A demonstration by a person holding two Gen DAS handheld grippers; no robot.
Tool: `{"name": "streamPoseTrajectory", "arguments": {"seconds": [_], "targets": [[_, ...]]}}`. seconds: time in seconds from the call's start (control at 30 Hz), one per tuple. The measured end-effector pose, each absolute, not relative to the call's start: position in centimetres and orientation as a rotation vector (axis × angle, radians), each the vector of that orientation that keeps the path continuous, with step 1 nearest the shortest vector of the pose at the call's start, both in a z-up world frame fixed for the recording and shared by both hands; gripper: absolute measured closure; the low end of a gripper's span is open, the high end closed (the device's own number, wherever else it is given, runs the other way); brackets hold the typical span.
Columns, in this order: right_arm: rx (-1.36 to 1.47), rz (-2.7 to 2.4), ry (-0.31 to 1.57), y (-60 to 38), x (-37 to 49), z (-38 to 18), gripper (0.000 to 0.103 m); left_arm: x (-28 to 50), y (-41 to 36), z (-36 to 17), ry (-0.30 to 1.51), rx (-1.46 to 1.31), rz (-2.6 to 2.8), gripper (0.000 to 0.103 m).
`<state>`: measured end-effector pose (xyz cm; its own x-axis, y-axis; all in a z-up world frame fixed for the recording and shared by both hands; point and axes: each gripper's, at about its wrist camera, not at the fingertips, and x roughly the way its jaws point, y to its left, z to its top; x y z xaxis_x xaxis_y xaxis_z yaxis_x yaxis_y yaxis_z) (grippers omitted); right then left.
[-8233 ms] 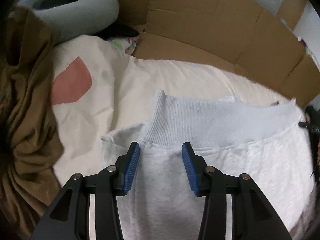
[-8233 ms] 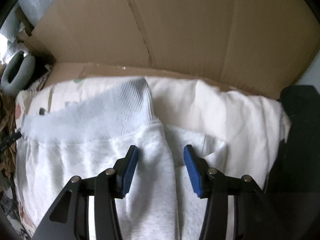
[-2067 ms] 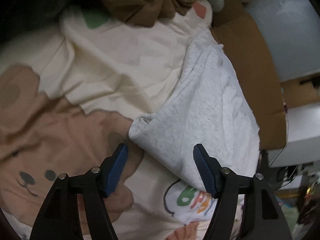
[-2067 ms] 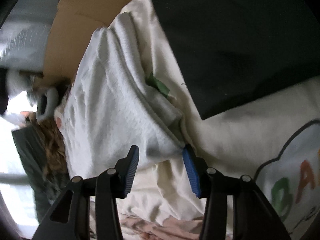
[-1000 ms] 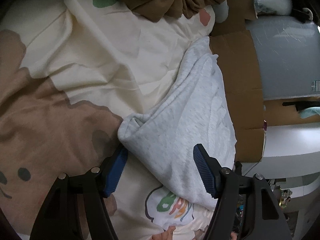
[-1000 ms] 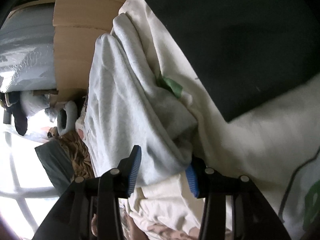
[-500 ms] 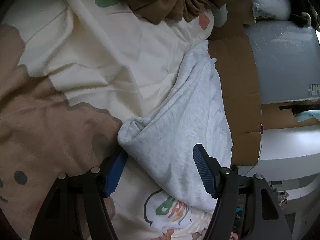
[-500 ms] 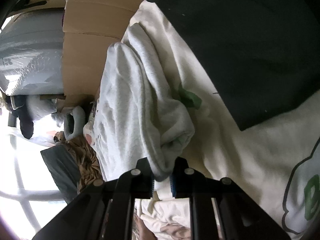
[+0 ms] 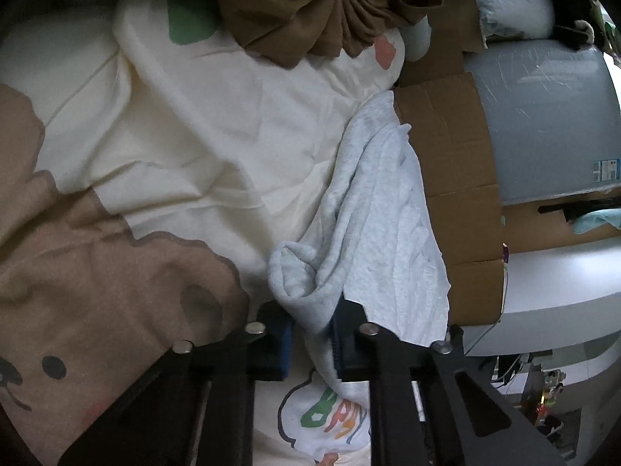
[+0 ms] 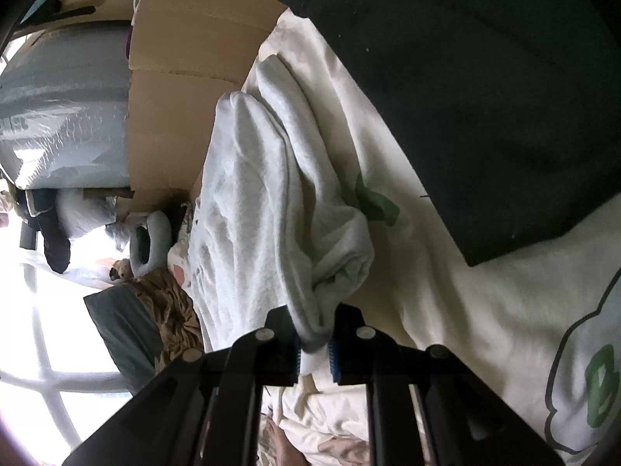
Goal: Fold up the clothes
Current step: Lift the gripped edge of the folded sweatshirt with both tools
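Note:
A light grey sweat garment (image 9: 372,225) lies on the cream bedspread (image 9: 174,136), along a cardboard wall. In the left wrist view my left gripper (image 9: 312,330) has its jaws closing, and the blue pads pinch a bunched near corner of the garment. In the right wrist view the same garment (image 10: 252,202) runs away from me in long folds. My right gripper (image 10: 313,334) is shut on its other near corner, with cloth squeezed between the pads. Both corners are slightly gathered up off the bedspread.
A crumpled brown garment (image 9: 310,7) lies at the far end of the bed. Flattened cardboard (image 9: 454,155) lines the bed's side. A black cloth (image 10: 485,77) covers the bedspread to the right. A grey neck pillow (image 10: 149,240) sits beyond the garment.
Both grippers have closed on the grey garment's near corners, the right one first and then the left. The corners are now bunched between the pads. Neither hand has moved much.

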<state>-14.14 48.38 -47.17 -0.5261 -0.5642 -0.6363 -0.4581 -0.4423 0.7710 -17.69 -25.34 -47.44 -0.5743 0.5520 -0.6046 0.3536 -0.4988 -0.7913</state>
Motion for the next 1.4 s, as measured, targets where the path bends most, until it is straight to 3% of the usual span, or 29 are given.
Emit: {"name": "streamPoseTrajectory", "arguments": {"seconds": [0.33,0.8,1.4], "targets": [[1.581,-2.192,-1.528,48.2,-14.2,-45.0,0.095,-18.5,-25.1,-43.9,-1.472,-1.474,2.243,0.096],[1.569,-2.167,-1.583,48.2,-12.7,-42.5,0.096,-17.8,-25.9,-39.9,-1.442,-1.477,2.258,0.098],[1.642,-2.15,-1.47,46.6,-7.5,-39.8,0.096,-12.2,-26.6,-37.0,-1.392,-1.609,2.227,0.098]]}}
